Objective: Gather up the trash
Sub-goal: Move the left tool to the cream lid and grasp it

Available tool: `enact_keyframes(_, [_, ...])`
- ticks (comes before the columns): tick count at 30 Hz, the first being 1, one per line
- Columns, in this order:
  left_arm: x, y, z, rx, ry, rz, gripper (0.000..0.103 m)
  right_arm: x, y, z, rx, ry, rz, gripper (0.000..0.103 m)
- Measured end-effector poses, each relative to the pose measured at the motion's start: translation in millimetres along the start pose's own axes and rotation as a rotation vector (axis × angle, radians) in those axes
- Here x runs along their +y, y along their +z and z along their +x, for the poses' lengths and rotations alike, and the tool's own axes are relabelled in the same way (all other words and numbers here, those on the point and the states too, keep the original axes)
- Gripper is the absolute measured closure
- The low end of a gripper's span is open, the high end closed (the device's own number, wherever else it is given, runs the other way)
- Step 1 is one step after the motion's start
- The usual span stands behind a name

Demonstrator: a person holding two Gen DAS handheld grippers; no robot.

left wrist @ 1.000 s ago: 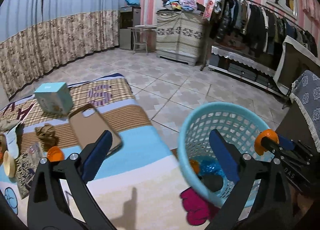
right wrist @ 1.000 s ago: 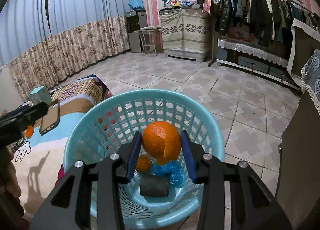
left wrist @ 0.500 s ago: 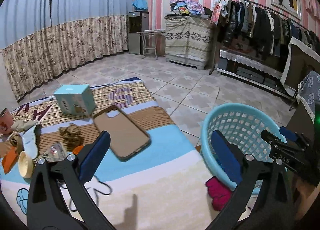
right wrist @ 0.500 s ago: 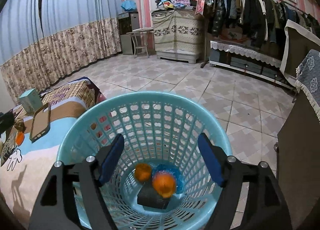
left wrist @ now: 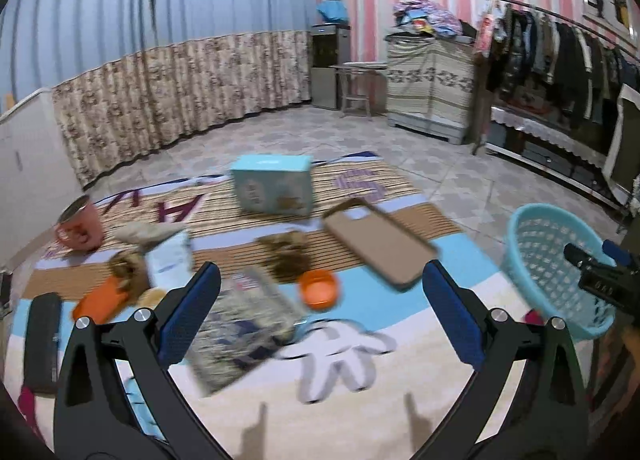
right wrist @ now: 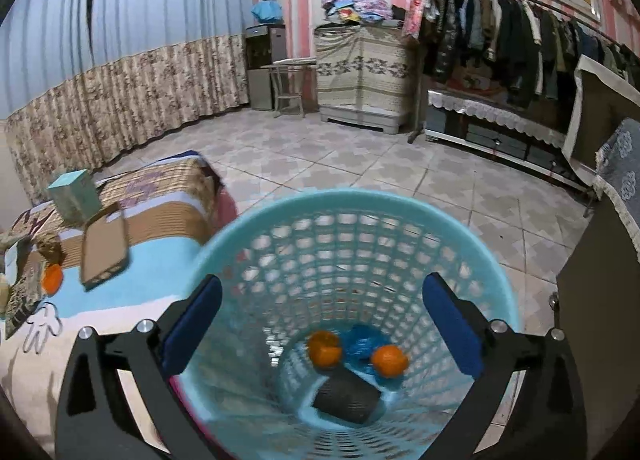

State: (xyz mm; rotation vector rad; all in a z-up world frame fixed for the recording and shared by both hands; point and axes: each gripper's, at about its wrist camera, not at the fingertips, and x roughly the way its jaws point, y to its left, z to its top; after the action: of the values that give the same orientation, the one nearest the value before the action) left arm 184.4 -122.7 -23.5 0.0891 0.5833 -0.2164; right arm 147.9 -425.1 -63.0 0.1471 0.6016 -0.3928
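My right gripper (right wrist: 322, 284) hangs over the light-blue mesh basket (right wrist: 360, 196), its jaws opening with nothing between them. At the basket's bottom lie two orange pieces (right wrist: 325, 348) (right wrist: 389, 360), a blue wrapper (right wrist: 360, 340) and a dark cylinder (right wrist: 346, 396). My left gripper (left wrist: 319, 276) is open and empty above the bed. Just beyond its fingers lie an orange peel (left wrist: 320, 289), a brown crumpled scrap (left wrist: 288, 252) and a printed snack packet (left wrist: 240, 324). The basket (left wrist: 536, 244) and the right gripper (left wrist: 592, 272) show at that view's right edge.
On the bed also lie a teal box (left wrist: 272, 188), a brown phone case (left wrist: 380, 248), a pink cup (left wrist: 80, 228), a white packet (left wrist: 170, 260), another orange scrap (left wrist: 96, 304) and a black bar (left wrist: 42, 340). Tiled floor, a clothes rack and cabinets stand beyond.
The right gripper's jaws spread and the orange they held dropped into the basket. The left gripper swung left from the basket to over the bed's litter.
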Motion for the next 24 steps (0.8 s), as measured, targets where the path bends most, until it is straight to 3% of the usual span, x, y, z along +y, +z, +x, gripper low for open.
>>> enact_keyframes(12, [111,-16,9,0.029,0.117,-0.152,0.005,129,7,-13,-0.016,0.134,-0.15,0.005])
enact_keyframes(24, [175,-32,24,0.091,0.174,-0.251,0.005,215,2,-14,0.002,0.249,-0.196,0.005])
